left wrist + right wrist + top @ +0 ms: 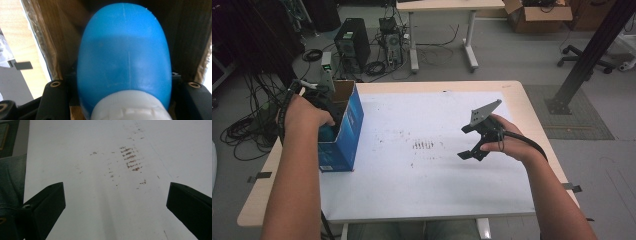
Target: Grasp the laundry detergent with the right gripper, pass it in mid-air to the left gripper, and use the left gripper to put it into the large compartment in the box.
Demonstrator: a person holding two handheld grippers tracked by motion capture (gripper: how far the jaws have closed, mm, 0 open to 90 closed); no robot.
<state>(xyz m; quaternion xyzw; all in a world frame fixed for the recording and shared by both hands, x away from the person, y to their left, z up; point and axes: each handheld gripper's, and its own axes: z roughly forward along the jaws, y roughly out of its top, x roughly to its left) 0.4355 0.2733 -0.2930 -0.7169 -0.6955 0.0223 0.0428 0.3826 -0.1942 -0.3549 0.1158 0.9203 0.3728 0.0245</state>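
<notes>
A blue bottle (125, 55) with a white cap (130, 105) sits between the black jaws of my left gripper (125, 100), which is shut on it. The bottle hangs inside an open blue cardboard box (346, 135), whose brown inner walls (190, 37) surround it. In the high view my left gripper (323, 116) reaches down into the box at the table's left side. My right gripper (472, 142) hovers open over the white sheet on the right, with nothing between its jaws (116, 205).
A white sheet (427, 185) covers most of the wooden table (257, 205), with brown smudges (423, 145) near its middle. On the floor beyond the table are a computer tower (353, 42), cables, another desk (447, 6) and a black post (592, 55).
</notes>
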